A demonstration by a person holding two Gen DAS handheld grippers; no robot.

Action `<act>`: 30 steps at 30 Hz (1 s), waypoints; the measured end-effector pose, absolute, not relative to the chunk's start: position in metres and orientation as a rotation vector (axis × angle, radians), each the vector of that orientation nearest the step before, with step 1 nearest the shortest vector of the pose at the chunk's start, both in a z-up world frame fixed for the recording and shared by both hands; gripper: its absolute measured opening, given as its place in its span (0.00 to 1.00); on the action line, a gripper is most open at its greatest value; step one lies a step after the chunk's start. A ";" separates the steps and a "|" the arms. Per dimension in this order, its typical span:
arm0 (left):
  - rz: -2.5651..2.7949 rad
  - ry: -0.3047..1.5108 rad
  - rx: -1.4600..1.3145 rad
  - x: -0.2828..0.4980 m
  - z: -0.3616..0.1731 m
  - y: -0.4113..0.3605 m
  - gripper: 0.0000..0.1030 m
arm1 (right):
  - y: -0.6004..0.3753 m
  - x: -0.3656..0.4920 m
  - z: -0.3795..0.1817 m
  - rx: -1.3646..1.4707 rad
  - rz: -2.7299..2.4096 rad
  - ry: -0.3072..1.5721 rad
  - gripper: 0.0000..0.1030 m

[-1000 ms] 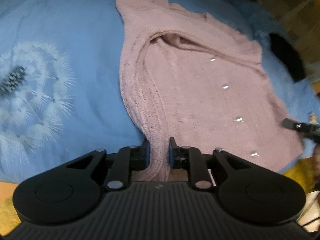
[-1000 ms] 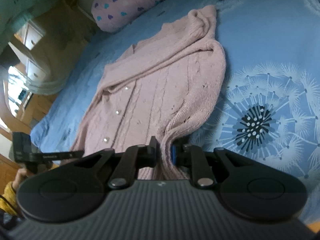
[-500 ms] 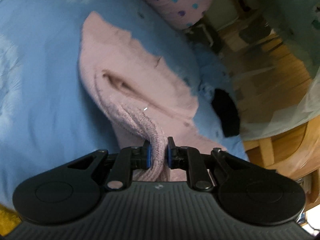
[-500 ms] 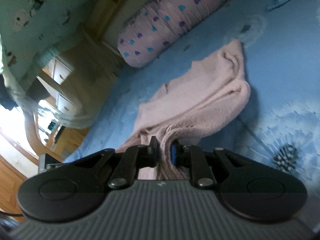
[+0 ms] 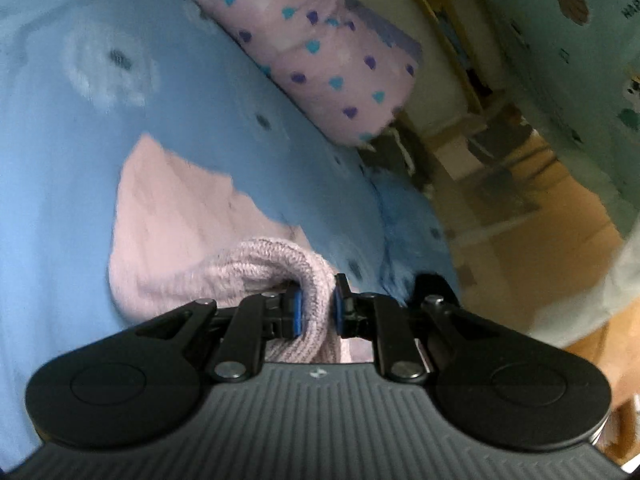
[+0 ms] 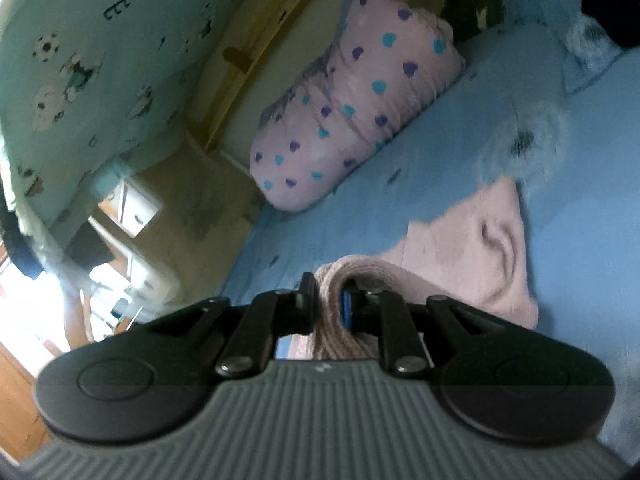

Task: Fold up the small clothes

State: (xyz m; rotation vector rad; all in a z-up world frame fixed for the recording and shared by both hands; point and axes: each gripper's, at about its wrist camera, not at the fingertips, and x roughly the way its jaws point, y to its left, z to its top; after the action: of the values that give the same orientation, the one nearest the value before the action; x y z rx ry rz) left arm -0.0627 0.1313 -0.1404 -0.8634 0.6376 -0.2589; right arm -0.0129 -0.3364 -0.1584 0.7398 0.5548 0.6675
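Note:
A small pink knitted cardigan (image 5: 172,216) lies on a blue bedspread (image 5: 48,184). My left gripper (image 5: 317,305) is shut on its ribbed hem edge, which loops over the fingers. The far part of the cardigan lies flat ahead to the left. In the right wrist view the same cardigan (image 6: 472,248) lies ahead to the right, and my right gripper (image 6: 329,303) is shut on another bunch of its hem. The lifted hem hangs over the rest of the garment. The buttons are hidden.
A pink pillow with blue and purple hearts (image 5: 320,56) lies at the far end of the bed; it also shows in the right wrist view (image 6: 352,112). The bed edge (image 5: 412,220) drops to a wooden floor (image 5: 540,220). A white drawer unit (image 6: 132,208) stands beyond the bed.
Both grippers have lifted the hem and carried it forward toward the pillow end. The cardigan, first spread flat with buttons showing, now folds over on itself.

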 end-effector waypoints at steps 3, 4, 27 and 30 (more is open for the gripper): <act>-0.213 0.638 -0.839 -0.026 -0.145 0.140 0.17 | -0.334 0.023 -0.158 0.712 0.609 0.543 0.16; -0.199 0.643 -0.825 -0.014 -0.148 0.143 0.17 | -0.333 0.034 -0.159 0.713 0.594 0.544 0.16; 0.010 0.812 -0.384 0.079 -0.227 0.128 0.31 | -0.305 0.122 -0.238 0.519 0.361 0.655 0.28; 0.059 0.775 -0.360 0.066 -0.206 0.129 0.70 | -0.306 0.107 -0.223 0.441 0.358 0.619 0.42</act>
State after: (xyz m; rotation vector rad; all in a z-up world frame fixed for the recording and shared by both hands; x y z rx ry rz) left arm 0.0661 0.1295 -0.2061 -0.3600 0.7750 0.0589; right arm 0.1068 -0.3061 -0.2225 0.4412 0.6192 0.3575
